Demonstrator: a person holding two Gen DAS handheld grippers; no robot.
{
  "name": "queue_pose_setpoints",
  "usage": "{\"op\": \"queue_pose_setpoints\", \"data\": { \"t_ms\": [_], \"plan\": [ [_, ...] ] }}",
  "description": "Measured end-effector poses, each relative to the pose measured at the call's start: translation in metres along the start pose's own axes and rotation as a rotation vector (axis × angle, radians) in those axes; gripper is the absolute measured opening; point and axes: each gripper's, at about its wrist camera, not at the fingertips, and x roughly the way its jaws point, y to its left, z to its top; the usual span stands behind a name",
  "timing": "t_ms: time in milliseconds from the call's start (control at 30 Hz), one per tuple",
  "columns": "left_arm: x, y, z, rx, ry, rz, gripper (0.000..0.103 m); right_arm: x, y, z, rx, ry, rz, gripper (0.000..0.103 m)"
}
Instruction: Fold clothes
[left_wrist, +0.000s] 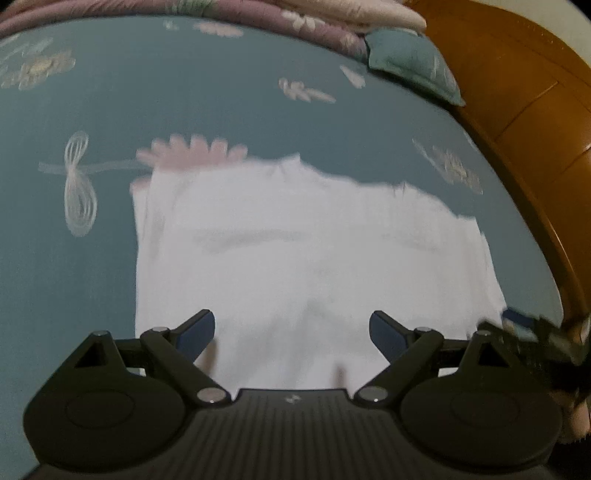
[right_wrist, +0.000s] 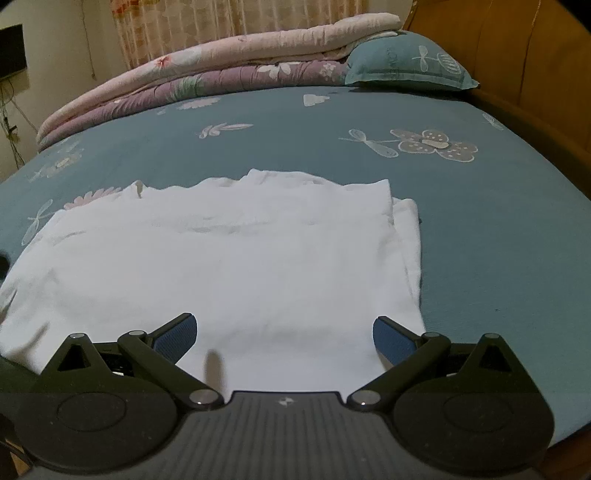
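lying flat and folded on the bedsheet (right_wrist: 258, 122), white garment (right_wrist: 229, 258); left gripper (left_wrist: 291, 330) and right gripper (right_wrist: 284, 332) both gape empty.

White garment (right_wrist: 221, 266). Teal bedsheet (right_wrist: 295, 122) with pale floral and dragonfly motifs; matching teal pillow (right_wrist: 406, 62). Quilts: pink floral (right_wrist: 229, 48), purple floral (right_wrist: 221, 83). Gripper pads (right_wrist: 177, 338): blue. Headboard (right_wrist: 517, 48): orange-brown wood.

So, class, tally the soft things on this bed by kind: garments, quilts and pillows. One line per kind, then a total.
White garment, partly folded, lying flat on the blue bedsheet: 1
Folded quilts, stacked at the far edge, pink quilt on purple quilt: 2
Blue pillow: 1
Total: 4
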Motion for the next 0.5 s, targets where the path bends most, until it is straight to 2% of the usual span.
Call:
{"op": "queue_pose_setpoints", "data": {
  "t_ms": [100,200,367,500],
  "plan": [
    [0.009,-0.007,0.017,0.021,-0.028,0.006,0.091,-0.002,-0.007,0.003,0.052,-0.014,0.031,0.103],
    [0.025,-0.010,0.020,0.026,-0.038,0.005,0.092,0.001,-0.013,0.007,0.089,-0.024,0.049,0.103],
    [0.058,-0.001,0.009,-0.017,0.018,0.058,0.092,0.013,-0.021,0.013,0.119,-0.006,0.019,0.103],
    [0.057,0.001,0.007,-0.022,0.000,0.028,0.098,0.011,-0.022,0.042,0.111,-0.091,0.058,0.103]
  ]
}}
